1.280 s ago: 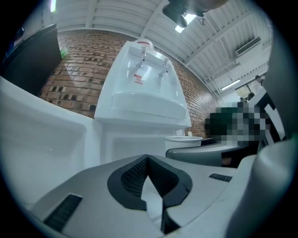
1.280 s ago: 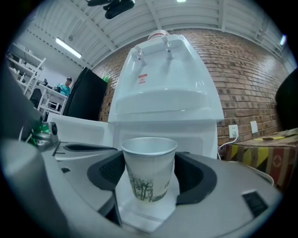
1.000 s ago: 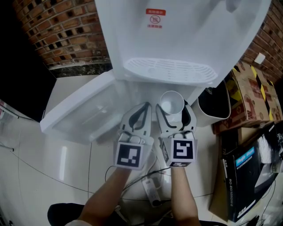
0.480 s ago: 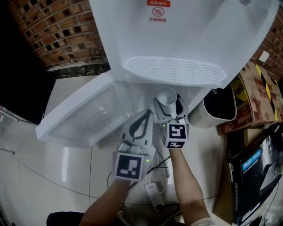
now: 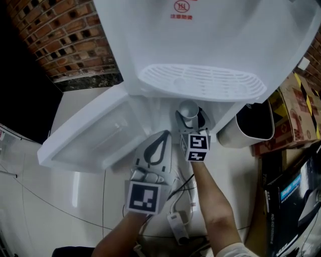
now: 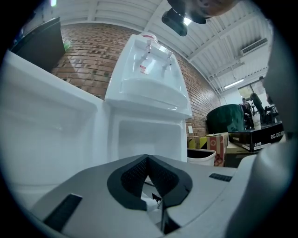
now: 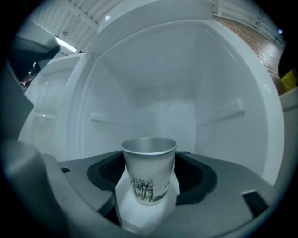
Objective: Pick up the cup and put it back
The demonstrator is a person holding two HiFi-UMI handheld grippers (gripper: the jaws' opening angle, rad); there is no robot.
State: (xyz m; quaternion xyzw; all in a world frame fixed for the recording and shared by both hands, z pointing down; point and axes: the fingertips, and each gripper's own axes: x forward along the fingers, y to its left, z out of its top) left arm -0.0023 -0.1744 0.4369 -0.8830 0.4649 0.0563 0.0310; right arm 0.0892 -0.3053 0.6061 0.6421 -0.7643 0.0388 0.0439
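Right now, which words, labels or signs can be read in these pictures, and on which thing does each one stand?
"RG-EG", the rest cut off: on the black box, left gripper view.
Red sign on the water dispenser: a circle symbol over characters too small to read.
Cup: printed trees and small script, unreadable.

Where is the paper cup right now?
The paper cup stands upright, pinched in the right claw. In the head view it is just under the slotted drip tray, at the mouth of the open white cabinet.
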